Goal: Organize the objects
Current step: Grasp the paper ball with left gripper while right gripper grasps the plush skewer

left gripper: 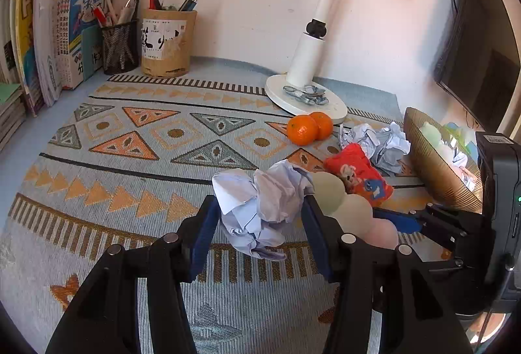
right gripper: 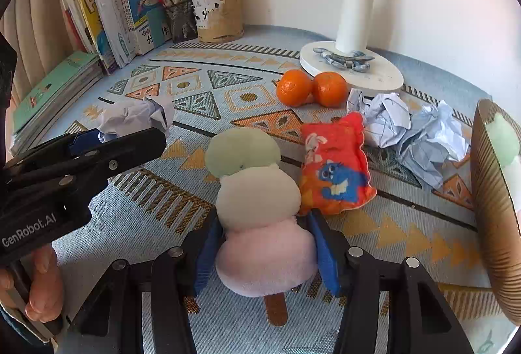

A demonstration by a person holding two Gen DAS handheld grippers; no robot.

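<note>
Left gripper clamps crumpled pale-lilac paper ball, blue pads pressed into both sides, ball just above patterned woven mat. Right gripper closed around pink bottom lobe of three-lobed plush dango skewer lying on mat. Red cartoon-print pouch touches plush's right side. Two oranges near white lamp base. Ribbed brown basket at right edge.

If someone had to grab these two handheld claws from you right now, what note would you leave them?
Left claw: closed on a crumpled paper ball.
Right claw: around the pink end of the plush dango skewer, which seems gripped.
On the mat: red snack pouch, two tangerines, more crumpled paper.
Gold ribbed bowl, far right, already holds another plush.
Left: place both held items, then sort the rest.
</note>
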